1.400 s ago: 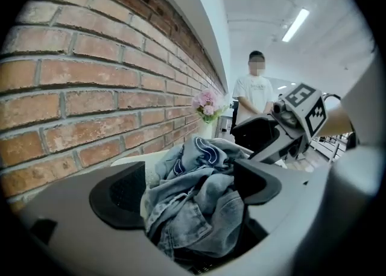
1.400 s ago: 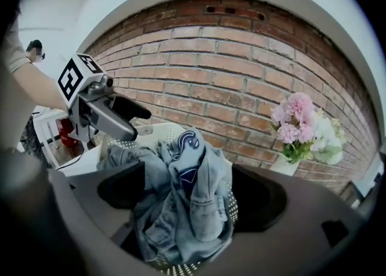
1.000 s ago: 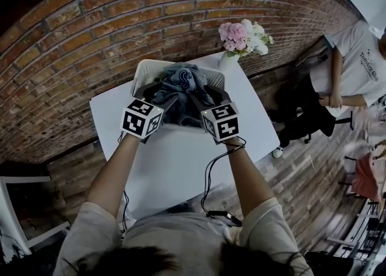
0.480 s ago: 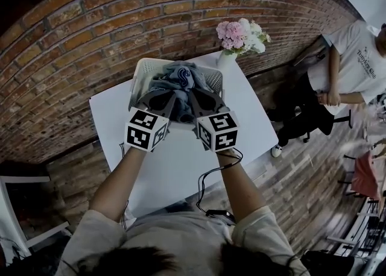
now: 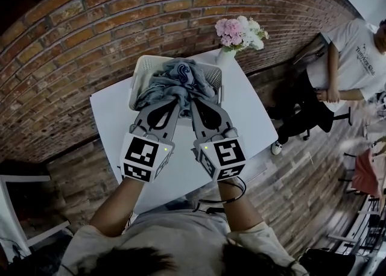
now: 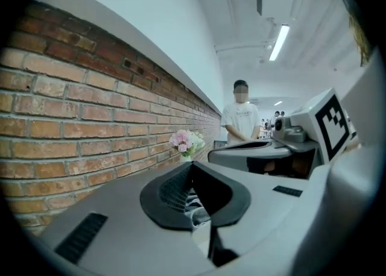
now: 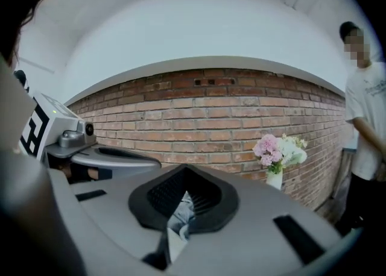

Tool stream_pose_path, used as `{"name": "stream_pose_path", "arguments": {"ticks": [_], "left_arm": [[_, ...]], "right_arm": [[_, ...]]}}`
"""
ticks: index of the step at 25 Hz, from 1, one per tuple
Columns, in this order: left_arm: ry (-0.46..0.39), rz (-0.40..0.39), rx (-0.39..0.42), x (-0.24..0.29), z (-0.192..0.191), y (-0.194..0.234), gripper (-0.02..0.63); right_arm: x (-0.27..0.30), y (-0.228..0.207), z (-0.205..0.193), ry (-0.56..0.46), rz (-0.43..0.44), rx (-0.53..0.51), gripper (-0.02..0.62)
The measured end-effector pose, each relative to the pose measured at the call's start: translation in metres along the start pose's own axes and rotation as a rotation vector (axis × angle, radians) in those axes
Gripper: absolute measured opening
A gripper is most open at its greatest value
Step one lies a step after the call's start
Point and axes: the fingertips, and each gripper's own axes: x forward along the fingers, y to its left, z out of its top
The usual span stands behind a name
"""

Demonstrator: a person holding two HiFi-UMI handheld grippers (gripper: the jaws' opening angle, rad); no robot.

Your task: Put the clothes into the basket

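Your left hand-held gripper [image 5: 172,102] is pressed shut on a fold of the clothes [image 5: 181,79]. Your right hand-held gripper [image 5: 196,103], just beside it, pinches them likewise. The clothes lie heaped in the basket [image 5: 137,71], which stands on the table [image 5: 250,112] near the flowers [image 5: 238,31].
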Motion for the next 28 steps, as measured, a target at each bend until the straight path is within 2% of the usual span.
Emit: {"name": "stream_pose_path", "arguments": {"ticks": [3,8,15,28], "left_arm": [[-0.021,0.007,0.023,-0.023,0.007,-0.019,0.008],[-0.054,0.016,0.112,-0.055,0.019,-0.049,0.008],[-0.085,0.017,0.08,-0.081,0.031,-0.063,0.006],[-0.067,0.011,0.052,-0.096,0.016,-0.074,0.006]], "right_arm": [[-0.024,0.016,0.0,-0.011,-0.014,-0.025,0.006],[-0.054,0.035,0.009,-0.038,-0.026,-0.033,0.006],[-0.082,0.054,0.02,-0.07,-0.034,-0.055,0.006],[-0.095,0.078,0.01,-0.045,-0.015,-0.043,0.005]]}}
